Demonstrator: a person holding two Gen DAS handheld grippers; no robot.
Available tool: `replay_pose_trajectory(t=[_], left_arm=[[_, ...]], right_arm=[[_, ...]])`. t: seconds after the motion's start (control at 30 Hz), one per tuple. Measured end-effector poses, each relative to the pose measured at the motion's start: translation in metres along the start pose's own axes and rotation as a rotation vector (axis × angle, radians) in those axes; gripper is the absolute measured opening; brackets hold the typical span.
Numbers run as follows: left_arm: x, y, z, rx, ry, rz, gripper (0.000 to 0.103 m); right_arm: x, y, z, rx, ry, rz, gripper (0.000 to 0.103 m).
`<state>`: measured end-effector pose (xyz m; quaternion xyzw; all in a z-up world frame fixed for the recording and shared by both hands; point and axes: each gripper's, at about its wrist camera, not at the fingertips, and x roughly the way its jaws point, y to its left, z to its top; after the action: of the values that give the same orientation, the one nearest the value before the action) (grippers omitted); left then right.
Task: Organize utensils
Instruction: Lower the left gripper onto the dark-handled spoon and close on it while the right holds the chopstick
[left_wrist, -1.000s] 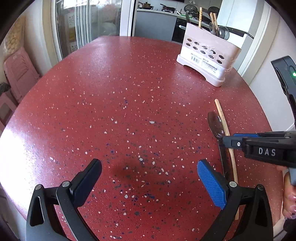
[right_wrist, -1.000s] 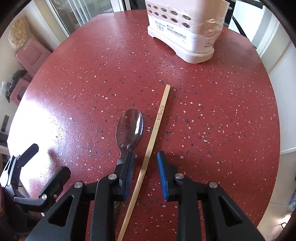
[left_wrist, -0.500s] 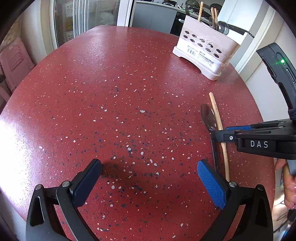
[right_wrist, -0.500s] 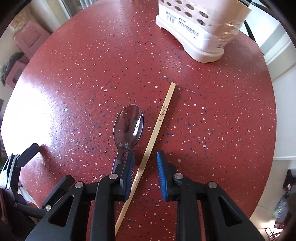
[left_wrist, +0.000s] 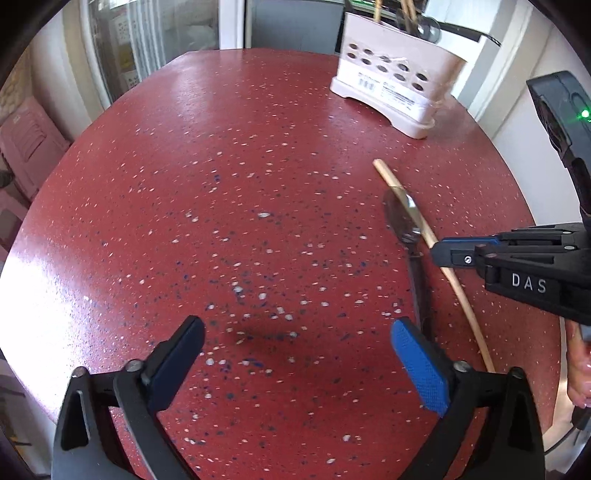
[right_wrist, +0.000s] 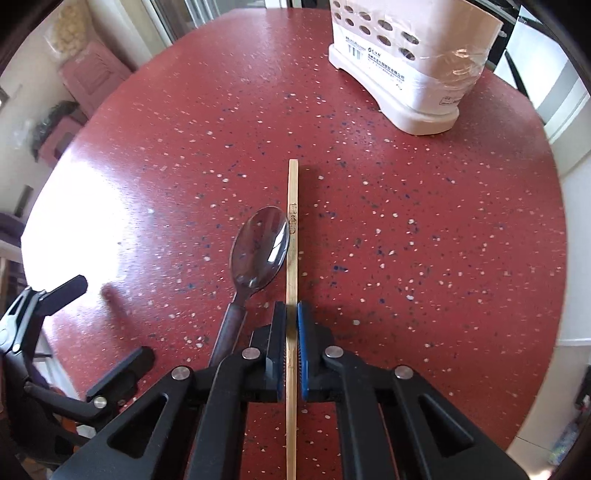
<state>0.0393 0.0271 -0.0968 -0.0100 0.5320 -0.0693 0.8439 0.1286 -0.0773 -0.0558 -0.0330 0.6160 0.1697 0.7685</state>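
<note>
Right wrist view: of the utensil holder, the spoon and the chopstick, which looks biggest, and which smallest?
1. Utensil holder: bulkiest, though cut off at the top edge.
2. Chopstick: longest, but very thin; clamped in the right gripper.
3. Spoon: shortest.
Chopstick and spoon lie nearer the camera, so real sizes stay unsure.

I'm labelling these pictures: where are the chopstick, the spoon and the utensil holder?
chopstick (right_wrist: 292, 236), right wrist view, on its shaft beside the spoon bowl.
spoon (right_wrist: 260, 251), right wrist view, middle of its bowl.
utensil holder (right_wrist: 413, 55), right wrist view, on its front wall.
</note>
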Motion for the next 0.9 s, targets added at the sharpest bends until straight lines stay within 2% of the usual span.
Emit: replay_pose_trajectory(t=[0.27,0.43,0.53,0.9], left_arm=[[0.015,-0.025,0.008,-0.002,0.050,0.027,0.103],[0.021,-0.038,0.012,-0.008,0.052,0.043,0.103],[0.021,-0.045,0.014,-0.010,0.052,0.051,0.103],[0.013,-0.043,0.014,-0.052,0.049,0.051,0.103]], right_arm=[[-0.023,-0.034,-0.021,-0.015,-0.063,0.071,0.006],[-0.040,-0.058,-0.030,-0.011,-0.103,0.103,0.006],[-0.049,-0.057,-0.029,-0.011,-0.111,0.115,0.006],[-0.043,-0.079,-0.028,0.000,-0.117,0.170,0.006]])
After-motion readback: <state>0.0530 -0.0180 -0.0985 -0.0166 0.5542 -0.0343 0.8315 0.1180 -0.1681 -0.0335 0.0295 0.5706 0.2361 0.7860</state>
